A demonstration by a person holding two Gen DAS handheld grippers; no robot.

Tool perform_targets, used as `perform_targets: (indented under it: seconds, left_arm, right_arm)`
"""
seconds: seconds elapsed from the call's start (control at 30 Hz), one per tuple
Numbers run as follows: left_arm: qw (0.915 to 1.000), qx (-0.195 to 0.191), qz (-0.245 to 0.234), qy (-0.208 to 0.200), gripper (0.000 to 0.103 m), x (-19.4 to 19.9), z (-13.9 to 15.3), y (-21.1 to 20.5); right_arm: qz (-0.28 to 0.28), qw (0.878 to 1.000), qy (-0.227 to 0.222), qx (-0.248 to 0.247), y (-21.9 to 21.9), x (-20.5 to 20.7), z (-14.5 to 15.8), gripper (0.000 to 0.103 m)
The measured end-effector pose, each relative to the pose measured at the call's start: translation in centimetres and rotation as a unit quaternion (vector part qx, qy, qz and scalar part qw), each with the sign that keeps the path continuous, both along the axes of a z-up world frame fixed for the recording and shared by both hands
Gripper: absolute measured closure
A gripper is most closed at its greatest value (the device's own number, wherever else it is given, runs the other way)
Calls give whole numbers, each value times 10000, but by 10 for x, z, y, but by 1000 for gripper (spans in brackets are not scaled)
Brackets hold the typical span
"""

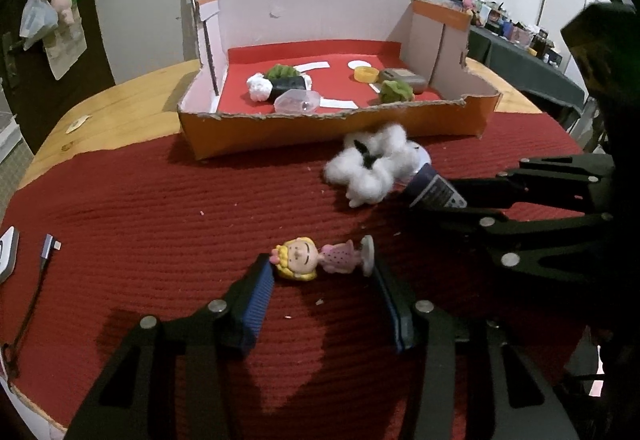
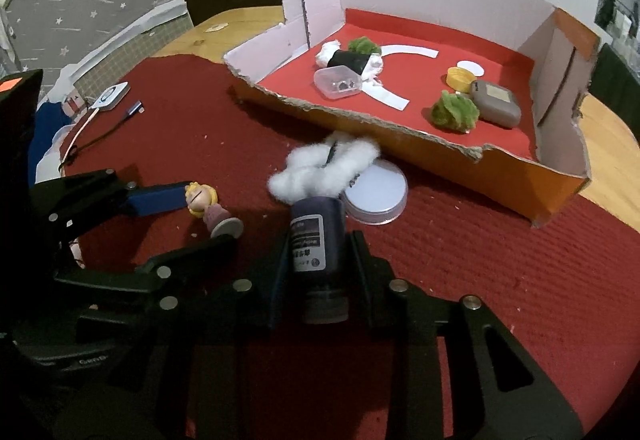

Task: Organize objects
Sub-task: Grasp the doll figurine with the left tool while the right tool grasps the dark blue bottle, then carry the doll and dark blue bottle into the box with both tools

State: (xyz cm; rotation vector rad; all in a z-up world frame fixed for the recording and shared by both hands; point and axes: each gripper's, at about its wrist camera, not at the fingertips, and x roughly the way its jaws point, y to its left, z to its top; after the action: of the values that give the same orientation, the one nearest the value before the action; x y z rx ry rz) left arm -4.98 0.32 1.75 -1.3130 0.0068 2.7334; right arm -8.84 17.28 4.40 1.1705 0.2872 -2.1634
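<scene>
Right gripper (image 2: 316, 260) clenched on dark purple labelled bottle (image 2: 318, 240), lying on red woven mat (image 2: 480, 280) against white cotton tuft (image 2: 320, 168). Left gripper (image 1: 324, 280) straddles blonde pink-dressed figurine (image 1: 316, 260) lying on mat; whether its blue pads (image 1: 260, 300) press it, cannot tell. Torn orange cardboard tray (image 2: 440, 168) just behind.

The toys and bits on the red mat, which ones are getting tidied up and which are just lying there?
Part of the tidying:
- doll figurine, between the left gripper jaws
- dark bottle, clamped by the right gripper
- cotton fluff
- round tin
- cardboard box

Just lying about:
- charging cable
- white charger
</scene>
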Motion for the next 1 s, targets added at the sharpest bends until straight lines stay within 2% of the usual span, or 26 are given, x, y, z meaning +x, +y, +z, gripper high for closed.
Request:
perform_targets:
  seconds: [0.5, 1.0]
  left_arm:
    - [9994, 82, 25, 321, 53, -4, 25, -4]
    - [9993, 78, 11, 355, 53, -9, 28, -4]
  right_arm:
    - [-245, 9984, 265, -430, 21, 4, 34, 76]
    - [-240, 9983, 215, -488, 22, 2, 33, 76]
